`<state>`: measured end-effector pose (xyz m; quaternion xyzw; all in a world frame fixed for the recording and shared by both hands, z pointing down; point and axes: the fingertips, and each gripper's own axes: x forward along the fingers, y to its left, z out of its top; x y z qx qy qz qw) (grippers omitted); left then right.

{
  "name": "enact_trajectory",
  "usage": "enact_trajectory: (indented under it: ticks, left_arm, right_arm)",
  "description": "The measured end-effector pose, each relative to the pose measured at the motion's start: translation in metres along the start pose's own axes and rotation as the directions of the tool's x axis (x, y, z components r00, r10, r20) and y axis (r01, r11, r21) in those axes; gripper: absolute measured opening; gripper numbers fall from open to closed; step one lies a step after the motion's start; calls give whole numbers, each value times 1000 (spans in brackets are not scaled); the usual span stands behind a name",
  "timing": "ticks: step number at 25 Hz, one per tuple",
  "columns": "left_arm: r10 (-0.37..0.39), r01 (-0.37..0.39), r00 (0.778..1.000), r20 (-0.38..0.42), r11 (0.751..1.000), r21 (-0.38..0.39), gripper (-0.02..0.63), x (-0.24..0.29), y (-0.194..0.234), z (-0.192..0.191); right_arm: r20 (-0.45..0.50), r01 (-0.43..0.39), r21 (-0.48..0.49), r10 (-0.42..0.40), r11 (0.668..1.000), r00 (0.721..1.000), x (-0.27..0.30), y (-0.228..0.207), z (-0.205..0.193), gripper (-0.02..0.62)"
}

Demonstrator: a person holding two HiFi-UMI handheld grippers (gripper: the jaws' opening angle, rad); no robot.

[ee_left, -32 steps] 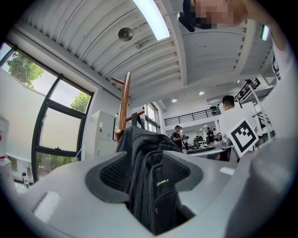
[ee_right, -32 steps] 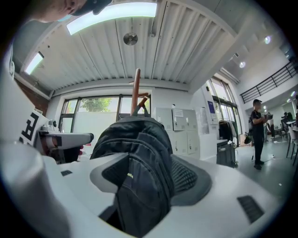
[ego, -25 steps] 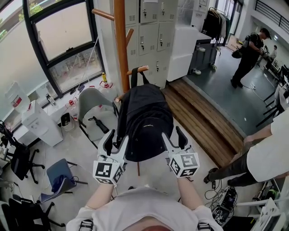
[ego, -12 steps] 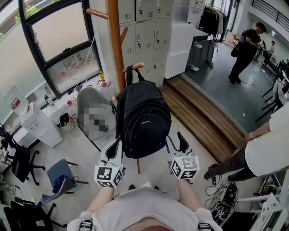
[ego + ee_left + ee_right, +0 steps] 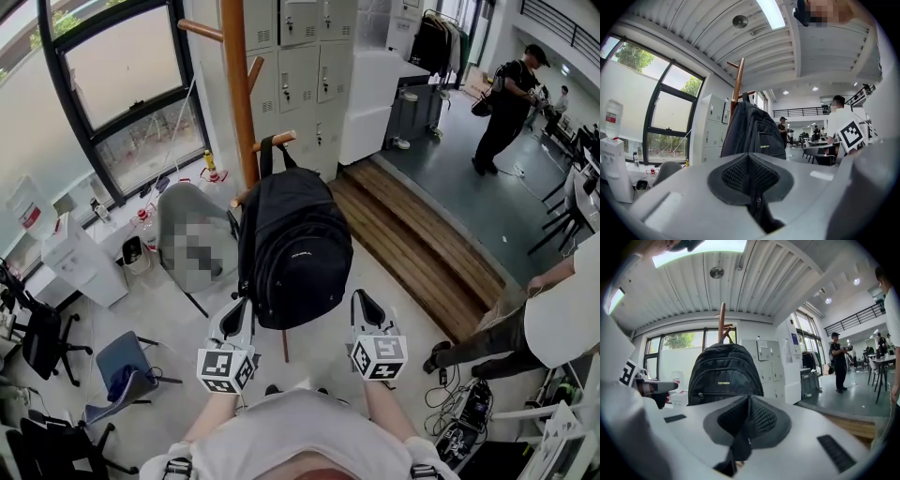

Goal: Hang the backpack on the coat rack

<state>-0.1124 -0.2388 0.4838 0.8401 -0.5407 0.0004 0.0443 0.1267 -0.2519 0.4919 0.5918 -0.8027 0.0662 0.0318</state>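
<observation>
The black backpack (image 5: 295,248) hangs by its top handle from a peg (image 5: 278,141) of the wooden coat rack (image 5: 236,84). It also fills the middle of the left gripper view (image 5: 754,133) and the right gripper view (image 5: 723,373), with the rack pole (image 5: 722,319) behind it. My left gripper (image 5: 237,317) sits just below the bag's lower left side, shut and empty (image 5: 750,161). My right gripper (image 5: 364,306) is below the bag's lower right side, clear of it. Its jaws are closing, the pads all but together (image 5: 749,405), with nothing between them.
A grey chair (image 5: 192,211) stands left of the rack, grey lockers (image 5: 309,56) behind it. A wooden step (image 5: 422,244) runs to the right. A person in white (image 5: 553,323) stands close at right and another in black (image 5: 506,103) farther off. A blue seat (image 5: 122,361) is at lower left.
Both grippers let go of the backpack's sides, sank below it and closed their jaws. The backpack stays hanging on the peg.
</observation>
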Motion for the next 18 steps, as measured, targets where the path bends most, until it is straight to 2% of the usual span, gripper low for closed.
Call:
enact_trajectory:
  ticks: [5,10,18]
  left_arm:
    - [-5,5,1000,-9,1000,5,11,1,0,-7]
    - [-8,8,1000,-4,999,-32,11,0,0,-11]
    - [-8,8,1000,0,999,-41,11,3,0,-12]
  right_arm:
    - [-13,-26,13,27,1000,1000,1,4,-8,11]
    - [-3,-28,13,28,1000,1000,0,3,-7,9]
    - [-4,-40,33,41,999,999,1,3,-11,9]
